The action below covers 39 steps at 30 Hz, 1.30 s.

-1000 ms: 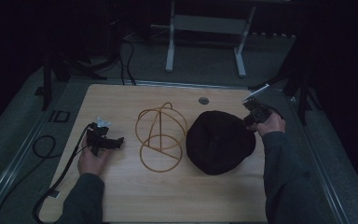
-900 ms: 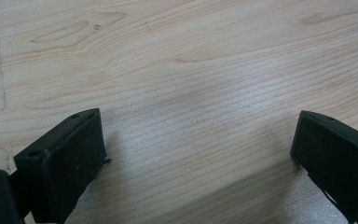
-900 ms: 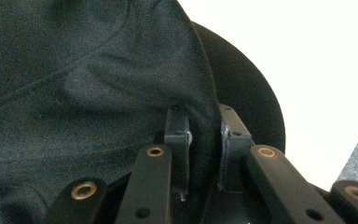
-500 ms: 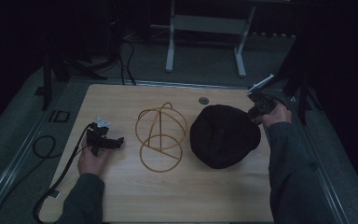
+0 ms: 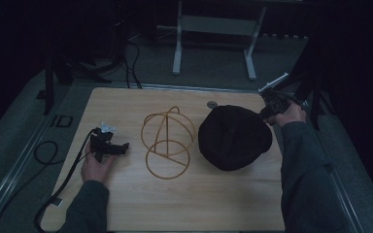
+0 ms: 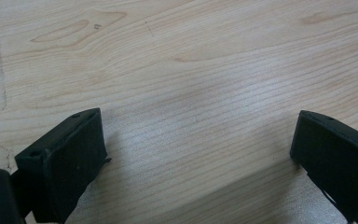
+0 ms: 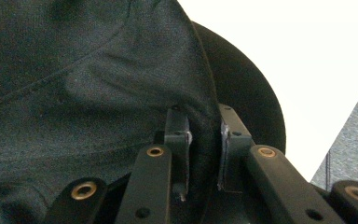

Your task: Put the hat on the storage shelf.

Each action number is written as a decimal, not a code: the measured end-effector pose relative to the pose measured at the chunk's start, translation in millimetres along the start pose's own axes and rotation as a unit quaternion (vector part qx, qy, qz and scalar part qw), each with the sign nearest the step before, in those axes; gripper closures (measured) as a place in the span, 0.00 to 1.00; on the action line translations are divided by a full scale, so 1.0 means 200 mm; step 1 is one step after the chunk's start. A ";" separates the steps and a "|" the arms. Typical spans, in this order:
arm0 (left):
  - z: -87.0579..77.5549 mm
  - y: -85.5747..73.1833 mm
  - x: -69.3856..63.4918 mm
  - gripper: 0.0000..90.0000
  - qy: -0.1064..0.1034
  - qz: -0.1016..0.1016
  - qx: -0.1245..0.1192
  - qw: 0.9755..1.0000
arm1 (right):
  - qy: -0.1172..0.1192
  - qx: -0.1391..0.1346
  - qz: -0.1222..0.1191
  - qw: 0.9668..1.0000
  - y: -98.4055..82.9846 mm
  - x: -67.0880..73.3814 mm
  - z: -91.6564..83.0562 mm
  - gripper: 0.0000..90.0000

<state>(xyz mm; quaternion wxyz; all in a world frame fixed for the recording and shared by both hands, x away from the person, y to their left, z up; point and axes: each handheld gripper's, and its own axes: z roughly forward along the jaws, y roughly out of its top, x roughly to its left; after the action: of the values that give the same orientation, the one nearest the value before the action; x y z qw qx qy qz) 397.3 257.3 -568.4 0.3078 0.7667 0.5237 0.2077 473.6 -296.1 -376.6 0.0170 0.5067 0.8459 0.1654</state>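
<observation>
fabric of a black cap (image 7: 98, 84) sits pinched between the two jaws of our right gripper (image 7: 204, 144), which are clamped tight on a fold near its edge in the right gripper view, the curved dark brim showing just beyond the jaws against the pale table. in the high view we see the same cap (image 5: 234, 137) as a dark round mound on the right part of the wooden table (image 5: 126, 204), with our right gripper (image 5: 268, 110) at its far right edge, near the table's far right corner, and the right hand (image 5: 287, 115) wrapped around the tool. just left of the cap, close but apart from it as far as we can tell, stands a wire frame (image 5: 167, 143) of golden hoops, a ring flat on the wood with arcs rising above it. a small round grommet (image 5: 211, 104) is set in the tabletop beyond the cap. our left gripper (image 5: 121, 148) lies low on the left part of the table, well apart from the frame and cap, held in the left hand (image 5: 97, 165), its cable (image 5: 65, 182) trailing off toward the near left edge. in the left gripper view its jaws stand spread wide with only bare wood grain (image 6: 205, 93) between them, grasping nothing.
</observation>
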 end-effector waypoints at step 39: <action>0.00 0.00 0.00 0.03 0.000 0.000 0.000 1.000 | 0.060 -0.050 0.031 0.996 0.13 0.00 -0.24 0.86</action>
<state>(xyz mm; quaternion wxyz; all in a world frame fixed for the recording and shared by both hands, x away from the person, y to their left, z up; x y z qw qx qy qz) 397.4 257.4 -568.3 0.3076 0.7668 0.5237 0.2076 486.6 -297.8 -323.5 -0.0143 0.5206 0.8199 0.2378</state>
